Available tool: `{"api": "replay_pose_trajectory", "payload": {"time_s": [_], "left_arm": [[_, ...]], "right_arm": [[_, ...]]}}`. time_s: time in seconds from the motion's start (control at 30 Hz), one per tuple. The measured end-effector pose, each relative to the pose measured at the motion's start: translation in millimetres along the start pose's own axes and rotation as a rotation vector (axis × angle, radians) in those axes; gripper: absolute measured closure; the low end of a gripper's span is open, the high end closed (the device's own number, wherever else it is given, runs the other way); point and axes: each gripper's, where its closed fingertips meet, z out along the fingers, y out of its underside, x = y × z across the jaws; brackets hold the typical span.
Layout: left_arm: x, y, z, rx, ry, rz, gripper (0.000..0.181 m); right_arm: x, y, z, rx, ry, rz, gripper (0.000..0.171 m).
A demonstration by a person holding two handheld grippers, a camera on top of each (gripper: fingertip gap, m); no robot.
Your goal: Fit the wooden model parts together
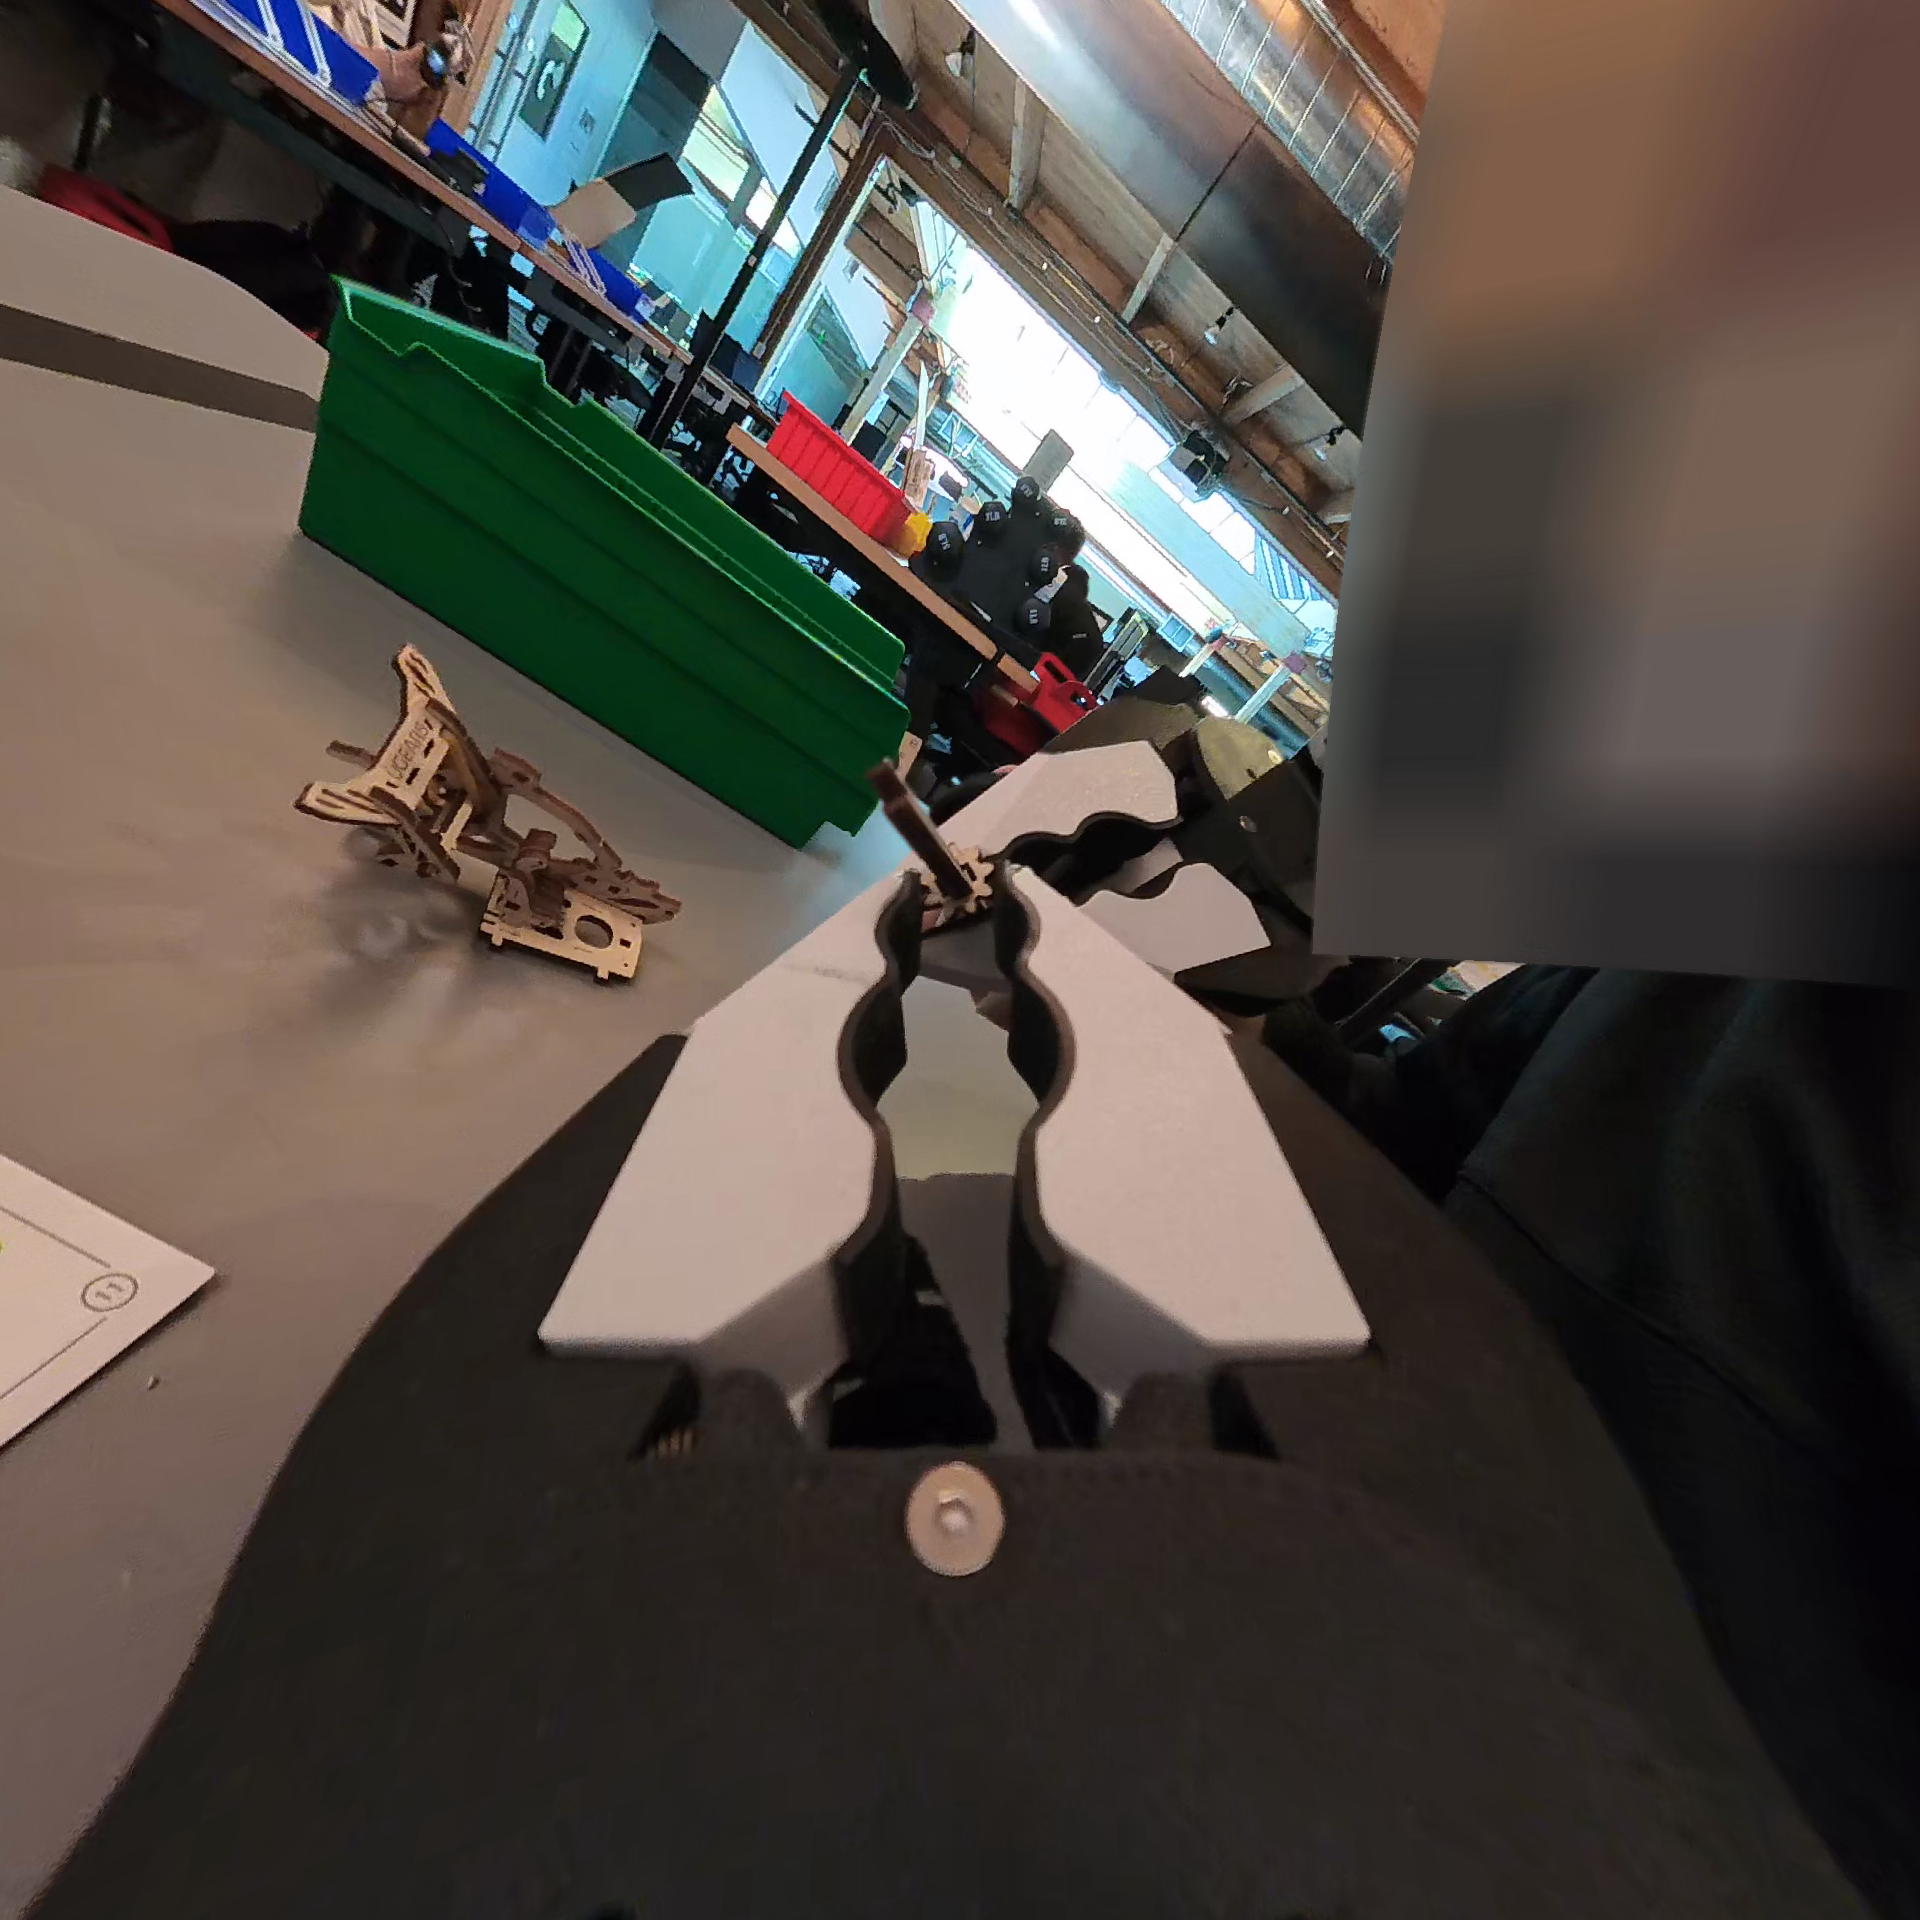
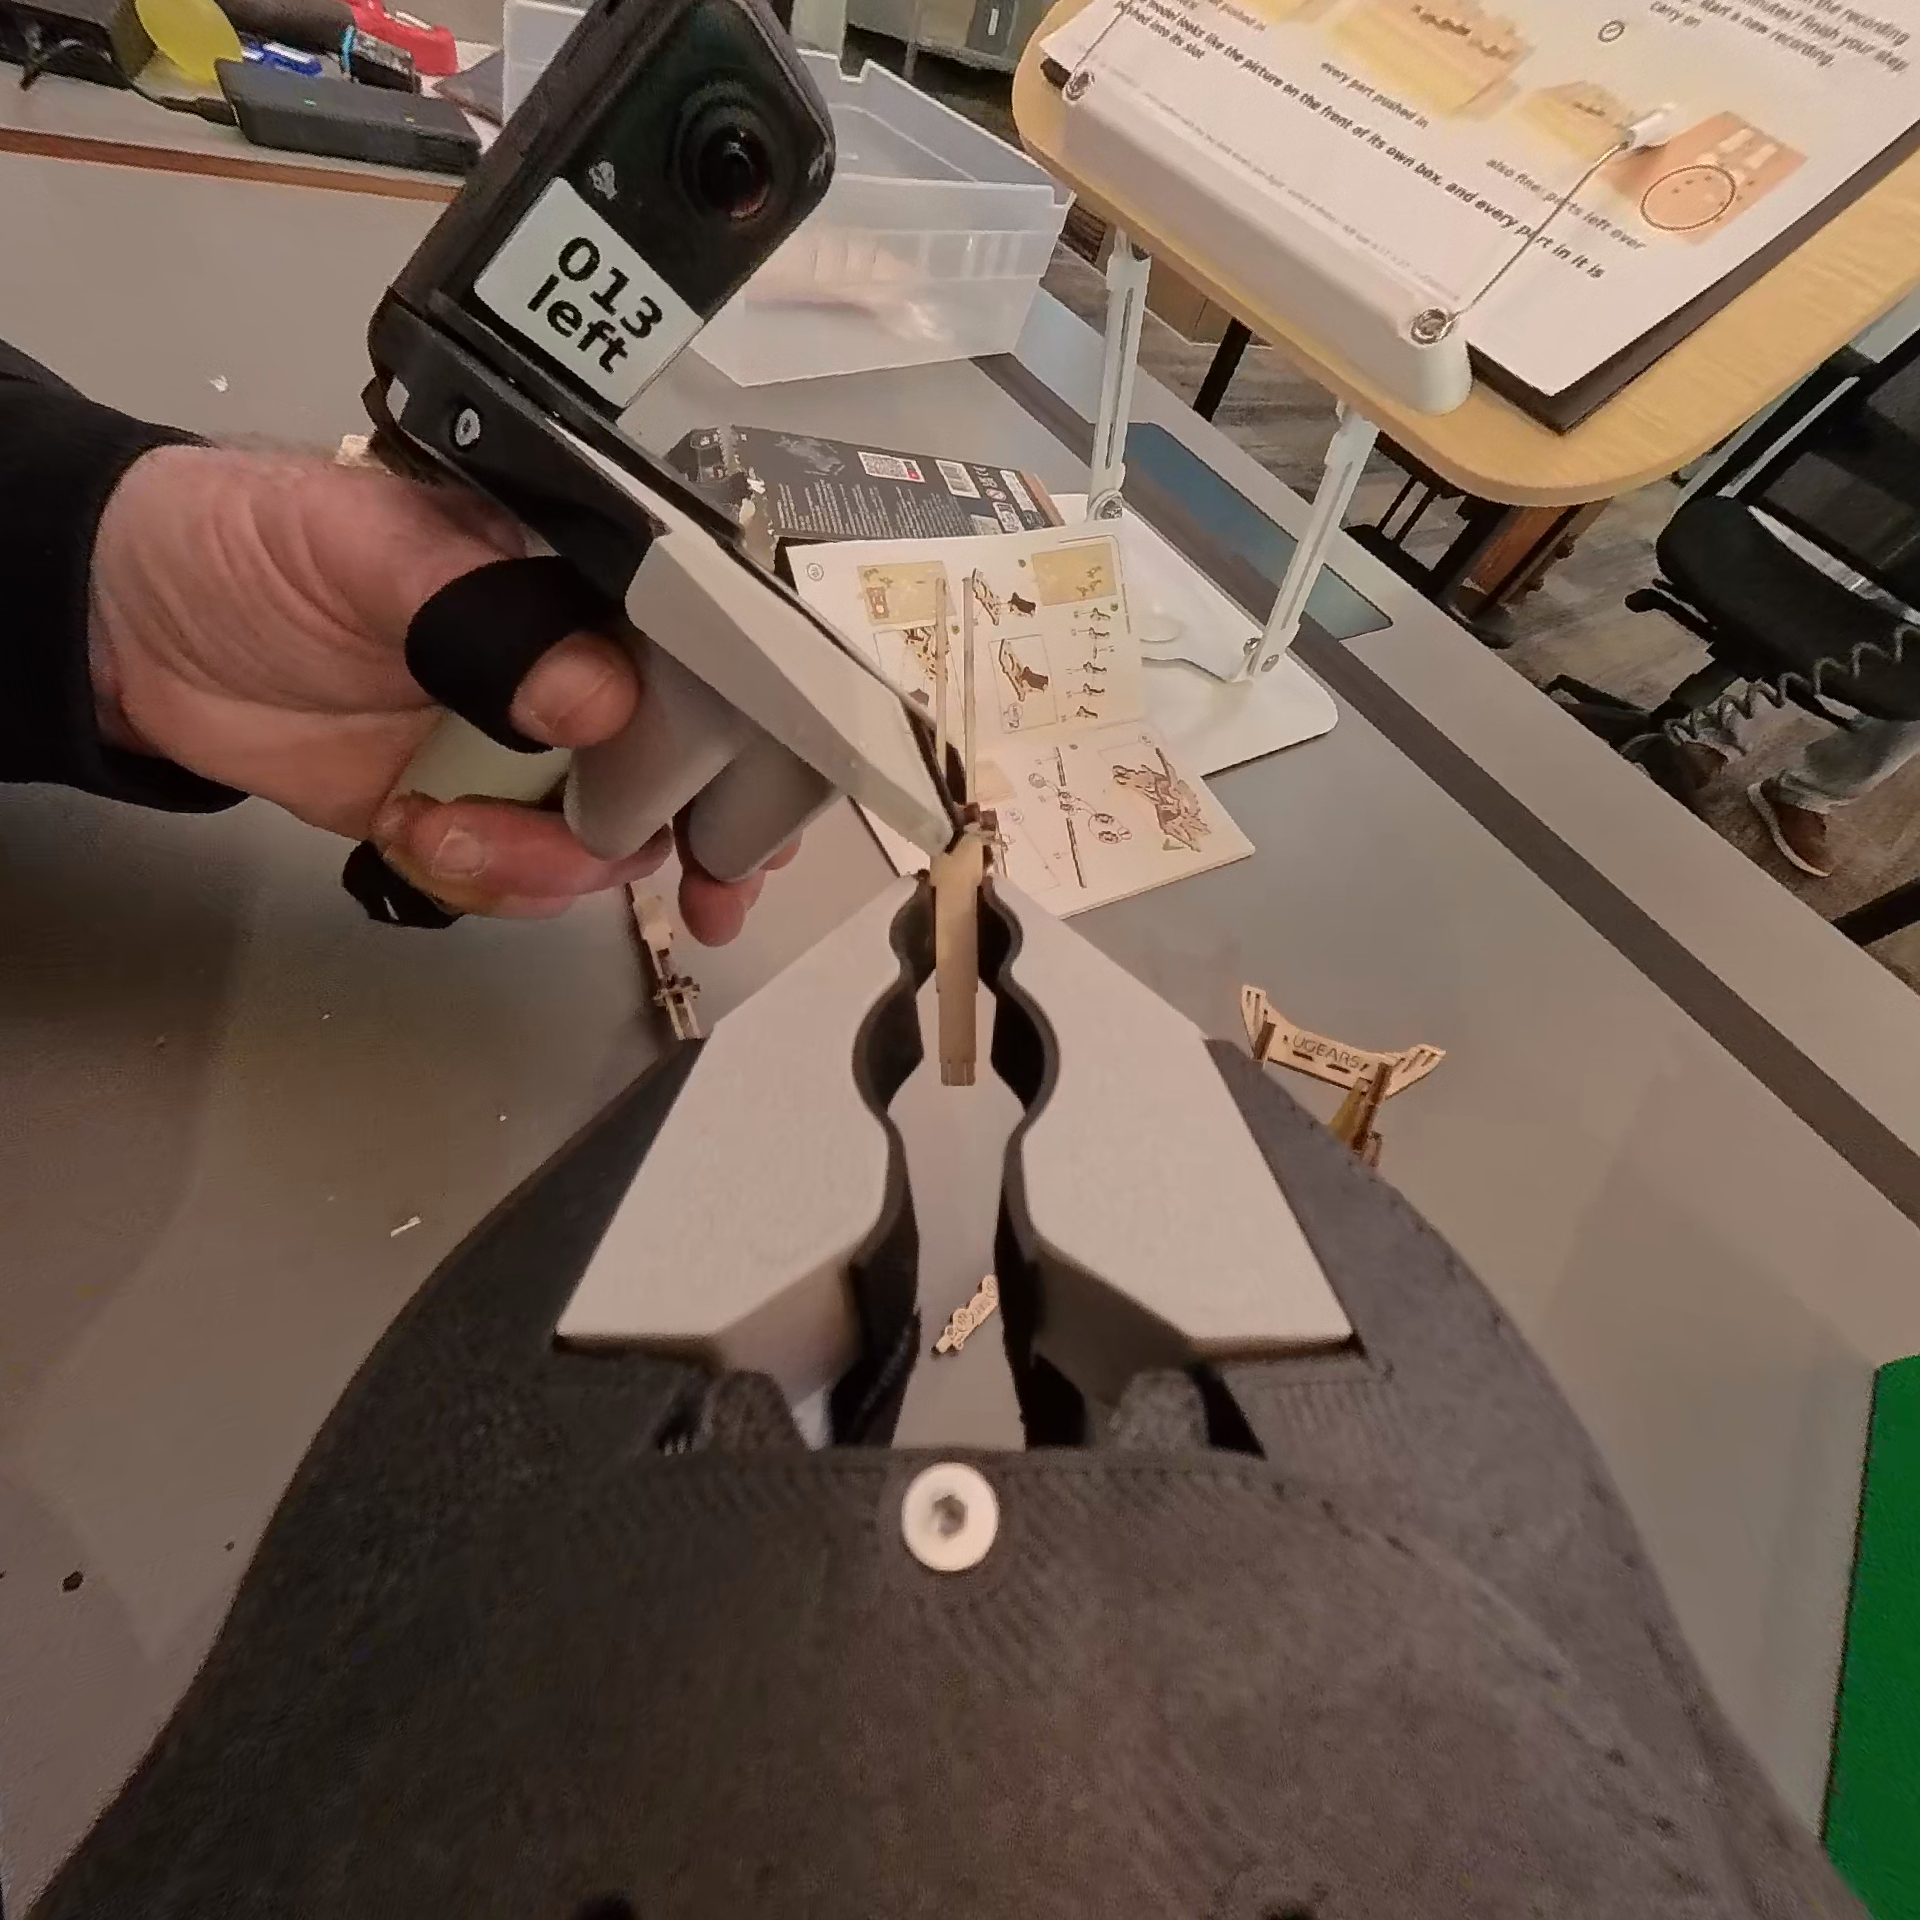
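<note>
My left gripper (image 1: 951,894) is shut on a small toothed wooden piece (image 1: 964,881). A dark wooden stick (image 1: 902,802) rises through that piece. My right gripper (image 2: 956,896) is shut on a pale wooden strip (image 2: 956,997), which runs back between its fingers. The left gripper (image 2: 948,823), held by a hand (image 2: 312,644), meets the right gripper tip to tip above the table; the right gripper also shows in the left wrist view (image 1: 1101,800). Two thin wooden rods (image 2: 954,675) stick up from the joint. A partly built wooden model (image 1: 478,831) lies on the grey table (image 1: 208,987).
Stacked green bins (image 1: 603,582) stand behind the model. An instruction sheet (image 2: 1049,727), a black box (image 2: 862,488), a white document stand (image 2: 1455,208) and a clear bin (image 2: 904,239) lie ahead. Loose wooden parts lie nearby: a stand piece (image 2: 1340,1060), a small piece (image 2: 966,1330) and a strip (image 2: 665,961). Less than 4 cm separates the two grippers' tips.
</note>
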Motion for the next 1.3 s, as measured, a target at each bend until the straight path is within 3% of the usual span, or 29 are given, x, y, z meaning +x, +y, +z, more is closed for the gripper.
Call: {"api": "replay_pose_trajectory", "payload": {"time_s": [0.07, 0.13, 0.23, 0.47, 0.63, 0.83, 1.0, 1.17, 1.3], "left_arm": [[0.0, -0.9, -1.1, -0.007, -0.005, 0.010, 0.168], [-0.8, -11.7, -8.0, 0.032, -0.005, 0.001, 0.153], [-3.2, -12.9, -21.9, -0.032, -0.049, 0.083, 0.147], [-43.8, 51.7, -85.7, -0.588, -0.368, 0.521, 0.144], [-71.6, 88.1, -117.6, -0.918, -0.471, 0.755, 0.151], [-73.9, 97.2, -117.1, -0.950, -0.443, 0.786, 0.172], [-75.5, 96.2, -115.2, -0.937, -0.444, 0.859, 0.175], [-73.8, 92.1, -112.5, -0.904, -0.469, 0.935, 0.176], [-58.8, 73.4, -99.4, -0.819, -0.477, 1.034, 0.176]], "right_arm": [[0.9, 0.8, -0.5, 0.002, -0.003, 0.008, 0.166], [4.7, 4.8, -3.1, -0.005, -0.001, 0.021, 0.166], [9.3, 11.5, -9.9, -0.013, -0.007, 0.047, 0.166], [-8.9, 57.2, -24.1, -0.185, -0.130, 0.070, 0.166], [-38.3, 85.8, -28.4, -0.308, -0.256, 0.069, 0.166], [-60.1, 105.0, -25.0, -0.393, -0.321, 0.066, 0.166], [-60.0, 112.3, -21.2, -0.405, -0.318, 0.070, 0.157], [-51.1, 103.3, -24.7, -0.371, -0.304, 0.091, 0.137], [-40.4, 73.9, -21.9, -0.267, -0.299, 0.136, 0.134]]}}
